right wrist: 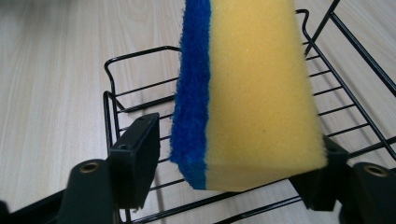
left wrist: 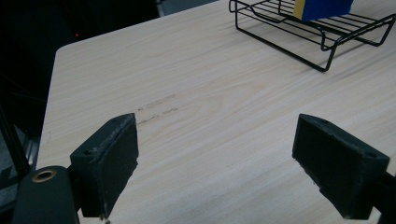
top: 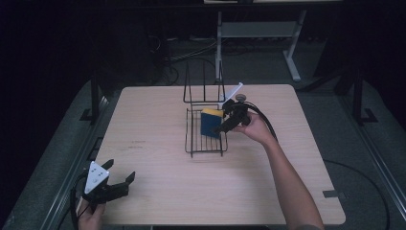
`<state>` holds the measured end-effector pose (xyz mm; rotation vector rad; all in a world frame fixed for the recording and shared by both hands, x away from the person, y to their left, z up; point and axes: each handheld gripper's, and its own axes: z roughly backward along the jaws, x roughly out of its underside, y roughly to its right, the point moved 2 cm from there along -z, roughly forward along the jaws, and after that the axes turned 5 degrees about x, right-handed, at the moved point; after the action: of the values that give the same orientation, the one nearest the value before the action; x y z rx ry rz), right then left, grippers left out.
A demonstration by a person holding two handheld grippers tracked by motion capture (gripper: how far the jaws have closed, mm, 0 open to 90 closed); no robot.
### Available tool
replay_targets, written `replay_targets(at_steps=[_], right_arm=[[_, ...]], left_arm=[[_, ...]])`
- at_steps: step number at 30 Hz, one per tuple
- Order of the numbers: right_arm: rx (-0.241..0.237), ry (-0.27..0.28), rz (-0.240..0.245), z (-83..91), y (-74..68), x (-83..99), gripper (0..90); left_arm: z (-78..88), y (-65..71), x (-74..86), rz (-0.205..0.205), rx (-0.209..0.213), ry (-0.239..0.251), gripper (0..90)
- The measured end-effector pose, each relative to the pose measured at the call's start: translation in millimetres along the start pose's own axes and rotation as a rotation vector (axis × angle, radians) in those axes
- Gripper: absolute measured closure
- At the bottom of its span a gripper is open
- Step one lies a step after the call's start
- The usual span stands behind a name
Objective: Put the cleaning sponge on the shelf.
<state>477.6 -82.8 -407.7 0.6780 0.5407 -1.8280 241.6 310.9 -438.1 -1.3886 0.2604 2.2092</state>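
Observation:
A sponge [right wrist: 252, 93], yellow with a blue scouring side, stands on edge in a black wire rack [right wrist: 135, 53] at the middle of the table. My right gripper [right wrist: 236, 140] is open around it. Its left jaw stands a small gap off the blue side, and its right jaw is against the yellow side. In the high view the sponge [top: 209, 122] sits at the rack's [top: 207, 152] right side with the right gripper [top: 221, 123] beside it. My left gripper [top: 120, 170] rests open and empty near the table's front left corner. From the left gripper [left wrist: 231, 158], the rack [left wrist: 327, 46] and sponge [left wrist: 322, 8] lie far ahead.
The rack's tall wire back [top: 203, 86] rises behind its tray. A white stick-like piece [top: 233, 92] leans by that back, just behind the right hand. Bare wooden tabletop [top: 153, 143] spreads around the rack. Table legs and cables [top: 292, 57] lie on the dark floor beyond.

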Motion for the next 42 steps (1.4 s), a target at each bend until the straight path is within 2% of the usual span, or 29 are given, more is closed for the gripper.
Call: replay_targets(at_steps=[18,27,32,42], right_arm=[[-0.003,0.012,-0.028,6.8,-5.8,-2.3,21.3],[-0.006,0.025,-0.009,9.2,-8.2,2.0,20.4],[-0.002,0.023,-0.039,15.0,-9.3,6.9,19.8],[-0.004,0.021,-0.055,20.8,-10.2,13.8,19.7]], left_arm=[[-1.1,1.2,-0.6,-0.002,0.004,0.002,13.9],[-1.3,2.2,-0.9,0.000,0.007,0.004,13.9],[-1.4,2.9,-1.3,-0.005,0.008,0.003,13.9],[-2.0,3.1,-0.9,-0.006,0.009,0.001,13.9]])
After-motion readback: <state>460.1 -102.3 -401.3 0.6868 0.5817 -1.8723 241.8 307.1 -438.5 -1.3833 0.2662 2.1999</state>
